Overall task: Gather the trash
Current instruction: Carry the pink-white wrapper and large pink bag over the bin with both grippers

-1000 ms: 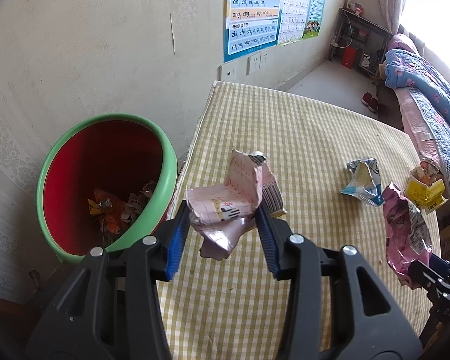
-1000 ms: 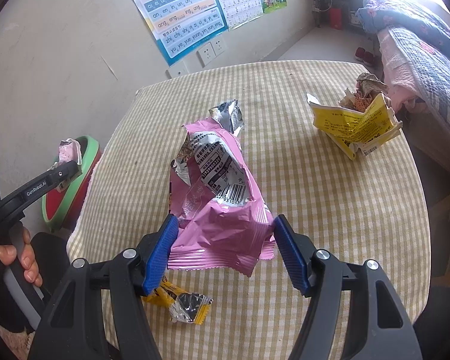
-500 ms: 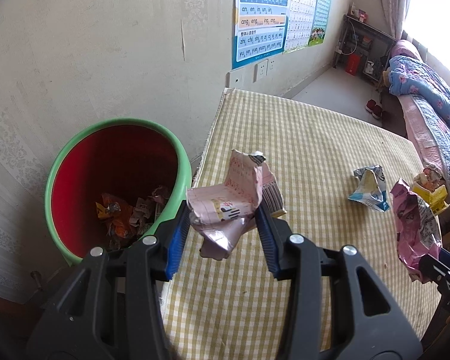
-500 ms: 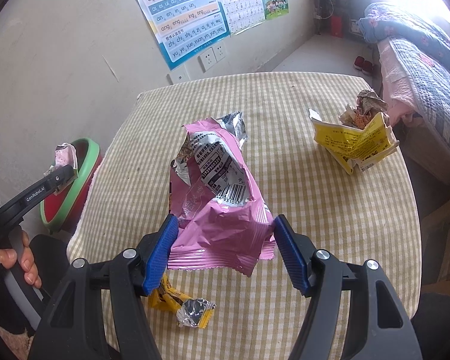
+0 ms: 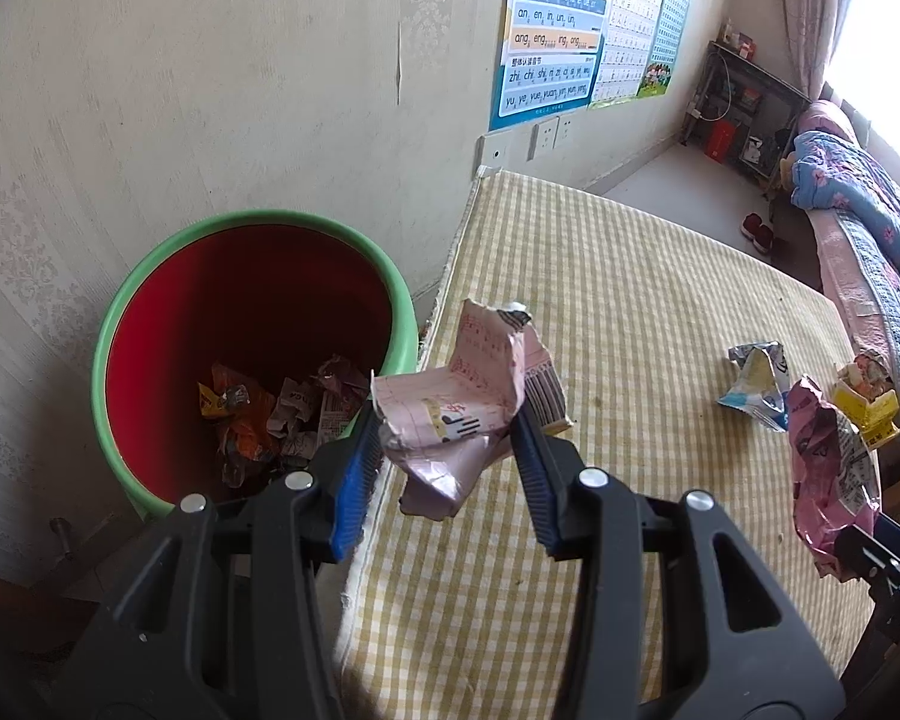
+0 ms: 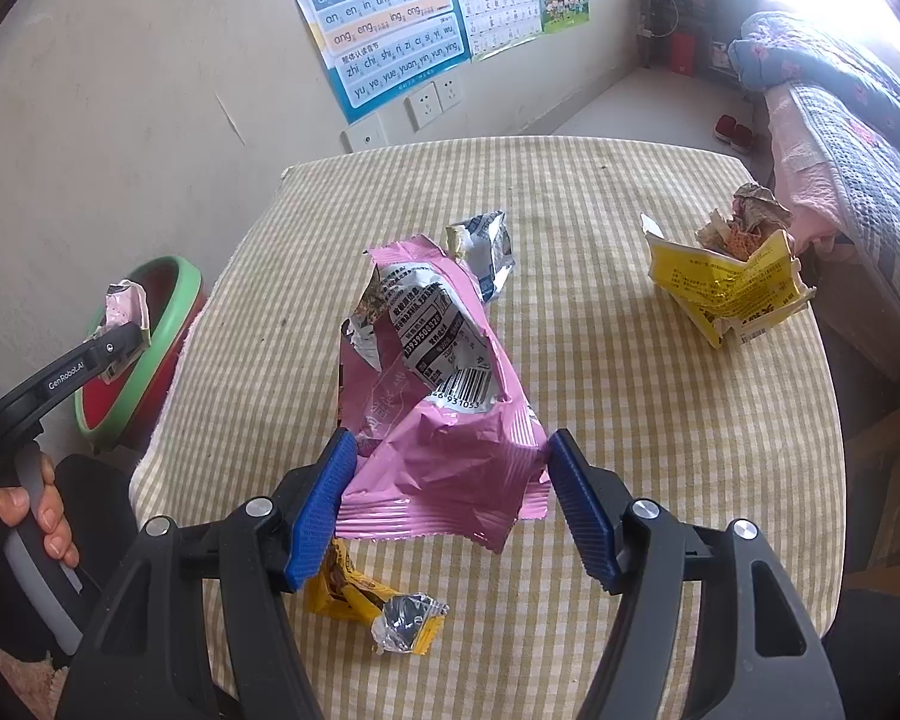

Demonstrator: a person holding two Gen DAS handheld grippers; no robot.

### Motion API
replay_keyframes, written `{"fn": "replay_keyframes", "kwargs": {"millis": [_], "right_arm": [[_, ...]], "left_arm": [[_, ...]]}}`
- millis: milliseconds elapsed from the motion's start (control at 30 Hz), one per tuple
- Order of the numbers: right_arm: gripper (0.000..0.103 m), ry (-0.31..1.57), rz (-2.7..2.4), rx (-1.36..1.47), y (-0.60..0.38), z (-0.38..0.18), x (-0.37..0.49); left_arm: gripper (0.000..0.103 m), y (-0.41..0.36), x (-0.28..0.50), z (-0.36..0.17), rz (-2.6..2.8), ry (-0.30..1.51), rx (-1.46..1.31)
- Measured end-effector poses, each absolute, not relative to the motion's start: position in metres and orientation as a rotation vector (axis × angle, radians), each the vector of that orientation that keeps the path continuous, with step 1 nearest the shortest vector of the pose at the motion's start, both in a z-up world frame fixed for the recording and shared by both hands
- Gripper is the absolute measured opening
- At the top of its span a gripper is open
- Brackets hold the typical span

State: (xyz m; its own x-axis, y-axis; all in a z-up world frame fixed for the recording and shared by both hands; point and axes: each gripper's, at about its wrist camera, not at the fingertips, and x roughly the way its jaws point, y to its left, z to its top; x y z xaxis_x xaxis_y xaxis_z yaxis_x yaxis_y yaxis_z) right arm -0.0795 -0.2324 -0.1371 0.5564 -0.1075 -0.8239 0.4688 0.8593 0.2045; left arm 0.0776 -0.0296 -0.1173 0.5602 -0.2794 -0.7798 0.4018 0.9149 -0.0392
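Two wrappers held: your left gripper (image 5: 447,456) clamps a crumpled pale-pink wrapper (image 5: 459,405) above the table edge (image 5: 450,630), beside the green-rimmed bin (image 5: 150,312). Your right gripper (image 6: 447,495) pinches a pink snack bag (image 6: 432,396), long axis pointing away from you, torn mouth far; probably lifted, though contact underneath is unclear.
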Motion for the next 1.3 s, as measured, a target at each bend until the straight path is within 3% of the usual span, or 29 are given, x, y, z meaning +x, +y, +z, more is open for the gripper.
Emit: {"fn": "replay_keyframes", "kwargs": {"millis": [567,1300], "right_arm": [[0.064,0.872,-0.296,0.427,-0.218,-0.12,-0.075],[0.064,0.878,-0.09,0.357,-0.153,-0.102,0.001]], "left_arm": [[0.042,-0.02,0.077,-0.096,-0.35,0.823,0.203],[0.042,0.028,0.099,-0.084,-0.229,0.797,0.155]]}}
